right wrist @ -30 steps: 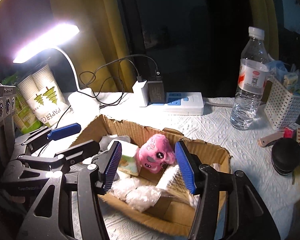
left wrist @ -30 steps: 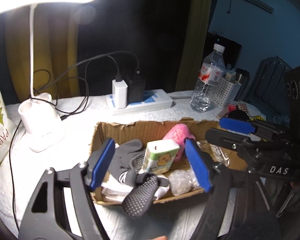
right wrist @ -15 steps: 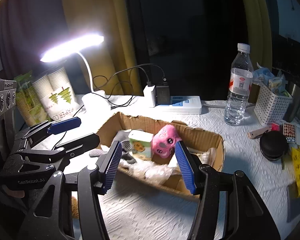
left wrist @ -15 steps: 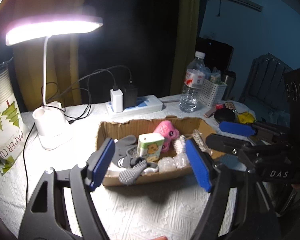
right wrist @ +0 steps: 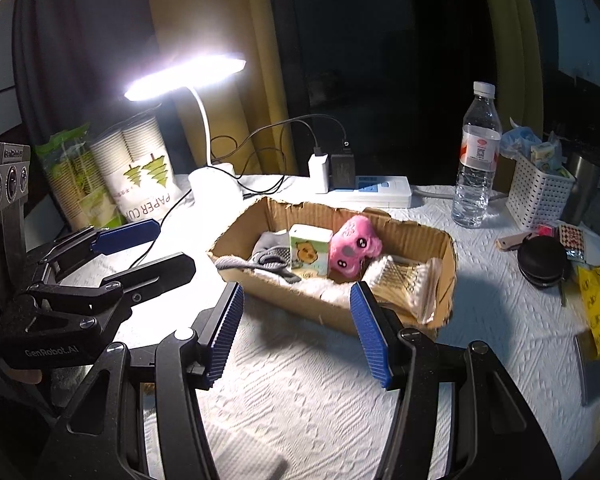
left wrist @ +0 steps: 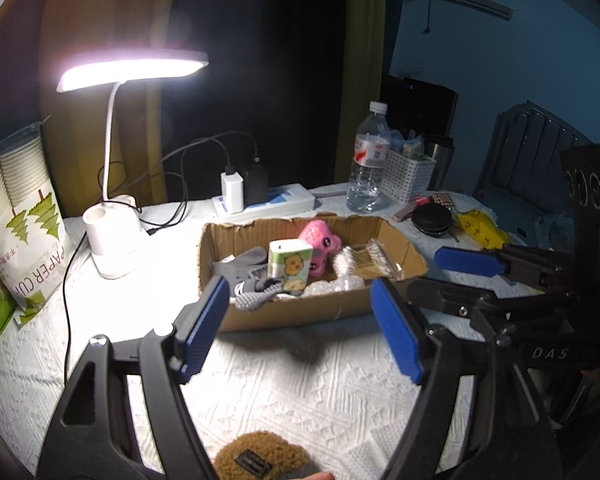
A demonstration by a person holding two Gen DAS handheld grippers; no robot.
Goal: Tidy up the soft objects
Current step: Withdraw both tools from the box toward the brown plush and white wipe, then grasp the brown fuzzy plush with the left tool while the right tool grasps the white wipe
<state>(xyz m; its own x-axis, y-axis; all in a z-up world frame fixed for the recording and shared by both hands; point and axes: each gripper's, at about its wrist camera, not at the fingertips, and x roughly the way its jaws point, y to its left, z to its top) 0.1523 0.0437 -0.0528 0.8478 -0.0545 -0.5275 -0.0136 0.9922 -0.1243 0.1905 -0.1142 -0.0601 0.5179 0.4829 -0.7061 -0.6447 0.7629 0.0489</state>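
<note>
A cardboard box (left wrist: 284, 314) (right wrist: 448, 248) sits mid-table. It holds a pink plush toy (left wrist: 318, 238) (right wrist: 352, 246), a green tissue pack (left wrist: 290, 264) (right wrist: 308, 254), grey gloves (left wrist: 244, 266) (right wrist: 268, 256), a cotton swab pack (left wrist: 370, 262) (right wrist: 406, 284) and crumpled clear plastic. A brown fuzzy item (left wrist: 260, 456) lies at the near table edge, under my left gripper. My left gripper (left wrist: 304, 328) (right wrist: 140, 248) and right gripper (right wrist: 298, 334) (left wrist: 440, 272) are both open and empty, held in front of the box.
A lit white desk lamp (left wrist: 116, 236), paper cup sleeve (left wrist: 24, 208), power strip with chargers (left wrist: 264, 200), water bottle (left wrist: 368, 164), white basket (left wrist: 408, 174), black round case (right wrist: 542, 256), yellow packet (right wrist: 598, 304) stand around the box on the white textured cloth (left wrist: 300, 384).
Both grippers have drawn back and up from over the box; the box now looks smaller and farther. The brown fuzzy item has come into the left wrist view.
</note>
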